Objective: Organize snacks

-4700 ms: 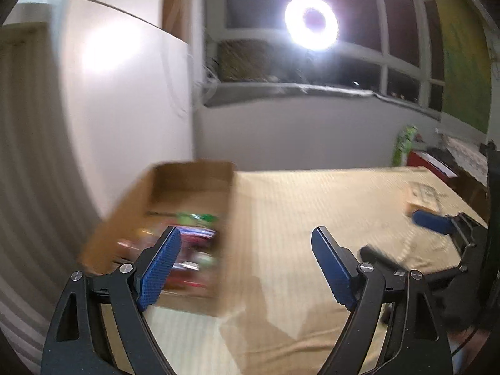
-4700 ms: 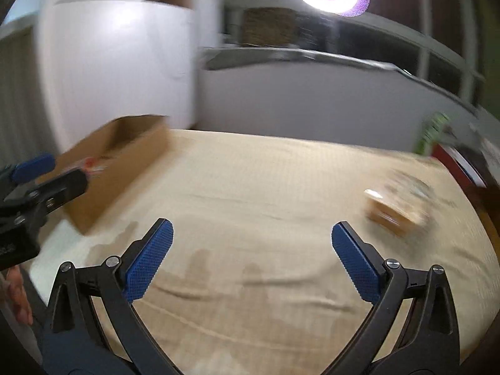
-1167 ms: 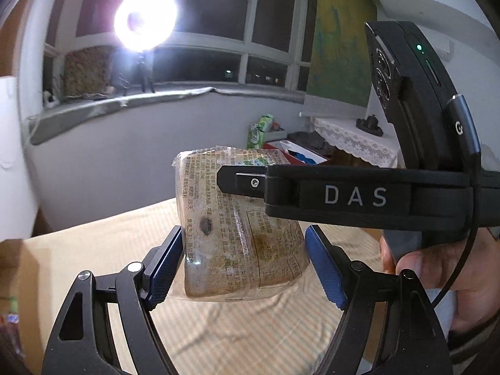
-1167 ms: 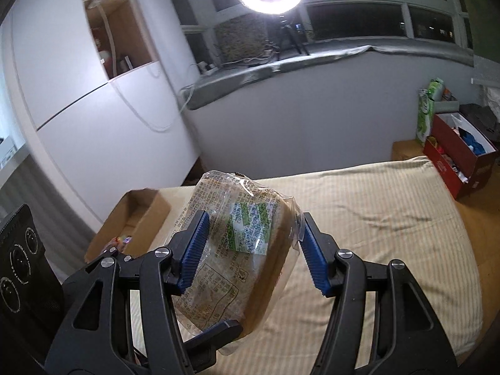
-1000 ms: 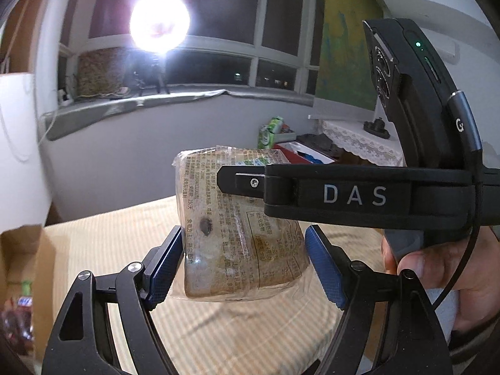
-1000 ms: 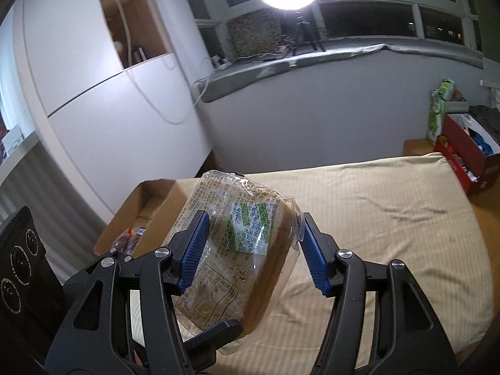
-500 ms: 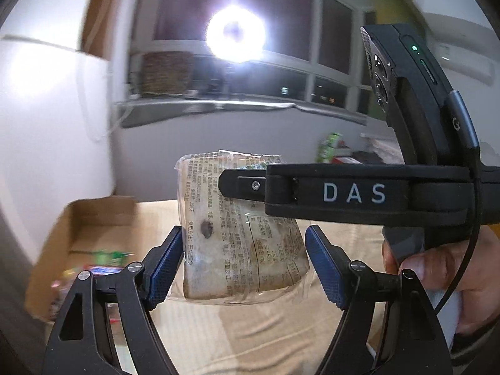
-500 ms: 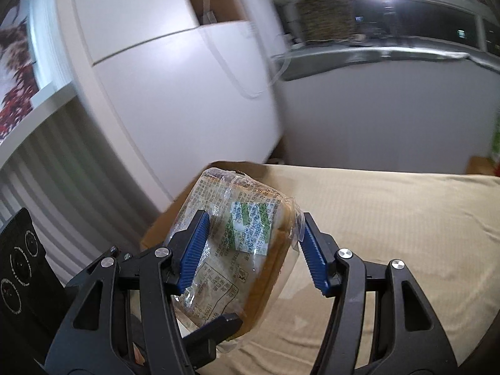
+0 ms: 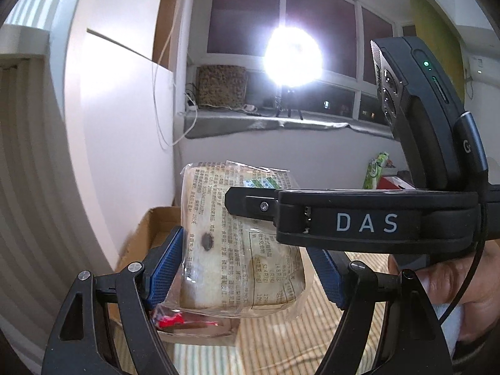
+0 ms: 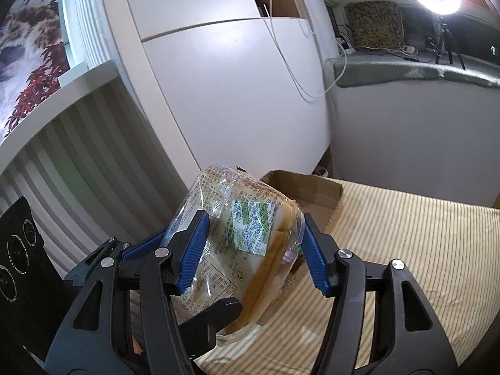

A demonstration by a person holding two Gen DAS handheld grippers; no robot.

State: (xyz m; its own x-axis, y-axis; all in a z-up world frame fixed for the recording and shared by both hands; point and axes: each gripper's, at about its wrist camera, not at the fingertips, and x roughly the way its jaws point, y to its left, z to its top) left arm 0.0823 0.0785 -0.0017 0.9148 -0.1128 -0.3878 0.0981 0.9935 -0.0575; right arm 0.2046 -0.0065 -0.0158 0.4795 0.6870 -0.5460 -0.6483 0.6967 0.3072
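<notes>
Left wrist view puts the bagged bread at centre frame, with the left tool closed on it: the left pad presses the wrapper, while the right pad touches only loose film as far as we can tell. The right tool grips the same loaf across its width in the right wrist view, its blue pads pinching the plastic on both sides; its black body crosses the loaf in the left view.

The loaf hangs in the air at the near edge of the cardboard box, which sits on the striped bed in the middle of the right view; a red-wrapped snack shows inside it at lower left of the left view.

We see three risks. The wrapper is slick and slack, so the loaf could slide out if either tool loosens unevenly. Two tools pulling apart could tear the film or crush the soft slices. A release short of the box opening would drop the bread on the rim or the bed, and the crossed tools could knock each other on the way down.
</notes>
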